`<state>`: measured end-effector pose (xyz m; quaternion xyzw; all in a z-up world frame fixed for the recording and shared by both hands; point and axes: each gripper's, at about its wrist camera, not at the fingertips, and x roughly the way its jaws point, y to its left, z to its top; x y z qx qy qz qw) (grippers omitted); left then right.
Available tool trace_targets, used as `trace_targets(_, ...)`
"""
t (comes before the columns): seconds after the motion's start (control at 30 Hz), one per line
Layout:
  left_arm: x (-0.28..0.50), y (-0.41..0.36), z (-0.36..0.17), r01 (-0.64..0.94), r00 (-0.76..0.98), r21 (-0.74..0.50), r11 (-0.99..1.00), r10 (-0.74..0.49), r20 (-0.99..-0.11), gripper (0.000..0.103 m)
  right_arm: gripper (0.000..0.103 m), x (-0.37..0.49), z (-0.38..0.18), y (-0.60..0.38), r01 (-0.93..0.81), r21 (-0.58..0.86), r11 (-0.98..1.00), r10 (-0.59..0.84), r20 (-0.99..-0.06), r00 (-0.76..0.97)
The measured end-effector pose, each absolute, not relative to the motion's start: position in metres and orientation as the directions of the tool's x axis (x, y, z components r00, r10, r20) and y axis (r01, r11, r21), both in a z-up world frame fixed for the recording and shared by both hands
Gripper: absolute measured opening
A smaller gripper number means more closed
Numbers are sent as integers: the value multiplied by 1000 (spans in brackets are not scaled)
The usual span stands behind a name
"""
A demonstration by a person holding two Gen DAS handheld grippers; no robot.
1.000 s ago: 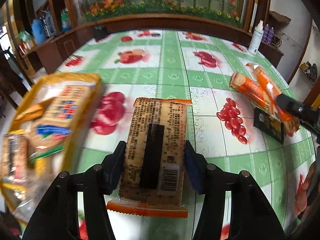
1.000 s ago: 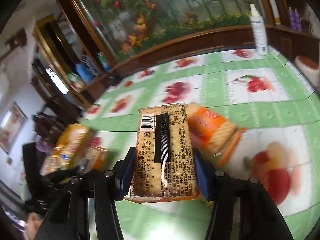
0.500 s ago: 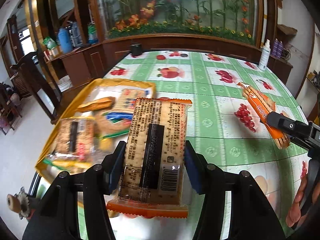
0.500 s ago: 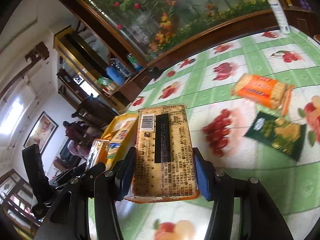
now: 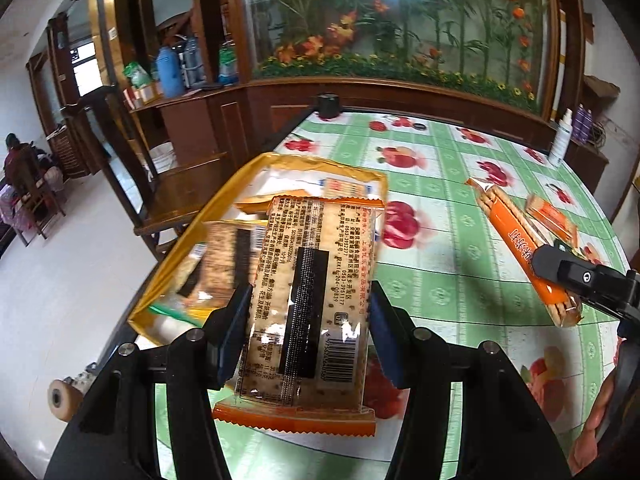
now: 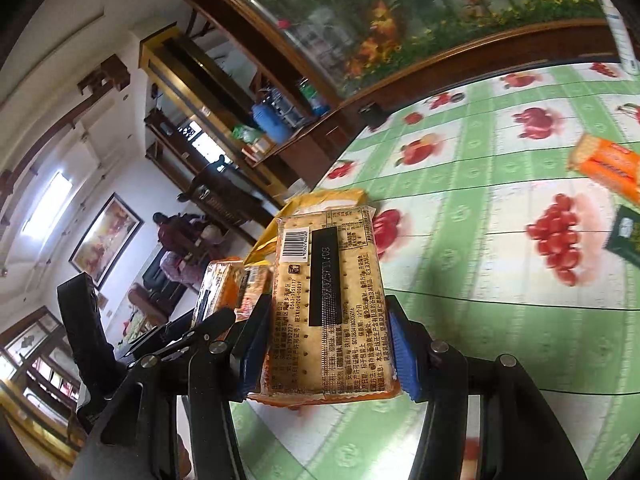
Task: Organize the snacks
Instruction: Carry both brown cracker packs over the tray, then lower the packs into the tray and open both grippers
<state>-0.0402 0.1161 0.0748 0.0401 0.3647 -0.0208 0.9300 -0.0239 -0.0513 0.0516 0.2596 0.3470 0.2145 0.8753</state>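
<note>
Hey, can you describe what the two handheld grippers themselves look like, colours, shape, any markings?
Both match. The left gripper and the right gripper each have chunky matte black plastic arms with slot cut-outs and round silver screw heads at the joints. Their fingers carry flat blue pads on the inner faces. No cables, labels or sleeves show in either wrist view.

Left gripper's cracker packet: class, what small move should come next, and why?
Probably lower the left gripper slightly and open it: its cracker packet already hangs over the yellow tray, which holds other snacks, while the right gripper waits holding another packet.
</note>
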Motion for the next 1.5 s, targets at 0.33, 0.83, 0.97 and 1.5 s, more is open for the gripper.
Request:
trace_targets(0.33,-36,138,71,30,735,63,998,20,-678,55,55,-14,57,-16,-243,597,764,591,-499,634)
trace_targets(0.83,-33,154,63,1,730,69,998,47,-682,55,55,-2,55,13,-274,596,755,619,-510,597)
trace_targets(0.97,-30,155,61,-3,725,63,998,46,-688,55,55,2,54,17,-278,596,753,623,-512,591)
trace_targets(1.5,-16,166,54,-40,708,53,998,65,-703,55,55,22,54,36,-299,605,738,646,-506,572)
